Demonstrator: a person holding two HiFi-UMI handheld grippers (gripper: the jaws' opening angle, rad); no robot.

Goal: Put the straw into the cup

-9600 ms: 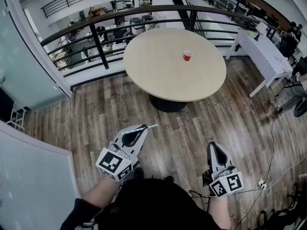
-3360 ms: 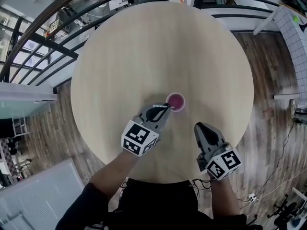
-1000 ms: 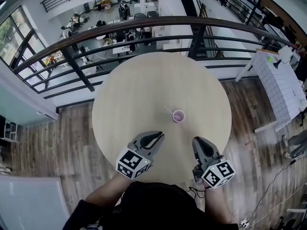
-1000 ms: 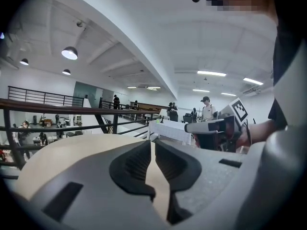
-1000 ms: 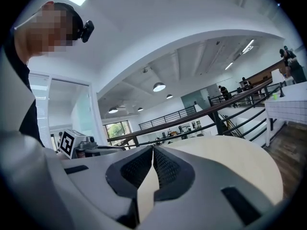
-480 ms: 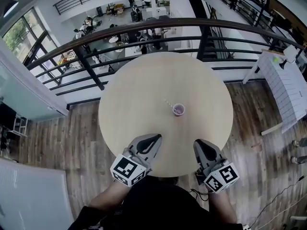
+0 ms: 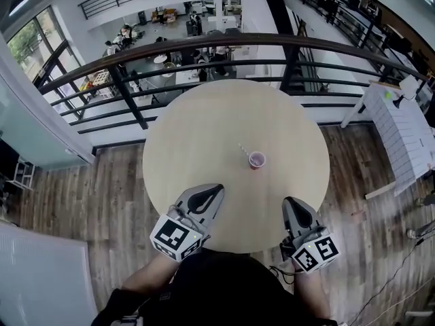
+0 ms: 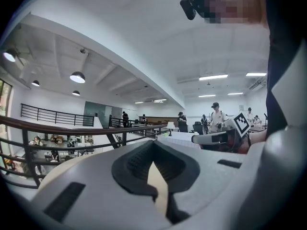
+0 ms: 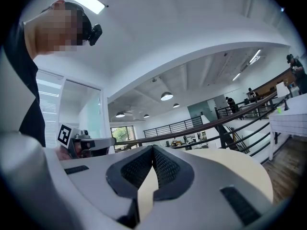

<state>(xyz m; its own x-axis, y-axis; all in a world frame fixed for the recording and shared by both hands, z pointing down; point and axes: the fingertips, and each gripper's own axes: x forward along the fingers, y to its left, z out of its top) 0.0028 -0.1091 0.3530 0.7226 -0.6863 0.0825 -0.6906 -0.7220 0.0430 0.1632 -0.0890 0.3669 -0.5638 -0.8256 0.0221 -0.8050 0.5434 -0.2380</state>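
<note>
A small pink cup (image 7: 257, 159) stands upright on the round beige table (image 7: 204, 128), right of its middle. A thin white straw (image 7: 242, 149) sticks out of the cup, leaning to the upper left. My left gripper (image 7: 216, 189) hovers at the near table edge, well short of the cup, jaws shut with nothing between them. My right gripper (image 7: 291, 201) hangs beside it, also at the near edge, jaws shut and bare. In the left gripper view the left gripper (image 8: 153, 145) has its pads meeting. The right gripper view shows the right gripper (image 9: 153, 148) the same way. Neither gripper view shows the cup.
A dark metal railing (image 7: 204, 46) curves behind the table, with a lower floor beyond it. A white table (image 7: 401, 134) stands at the right on the wooden floor (image 7: 81, 182). Several people (image 8: 216, 116) stand far off in the left gripper view.
Both grippers have drawn back from the cup to the near table edge and risen a little. The cup with the straw in it has stayed put.
</note>
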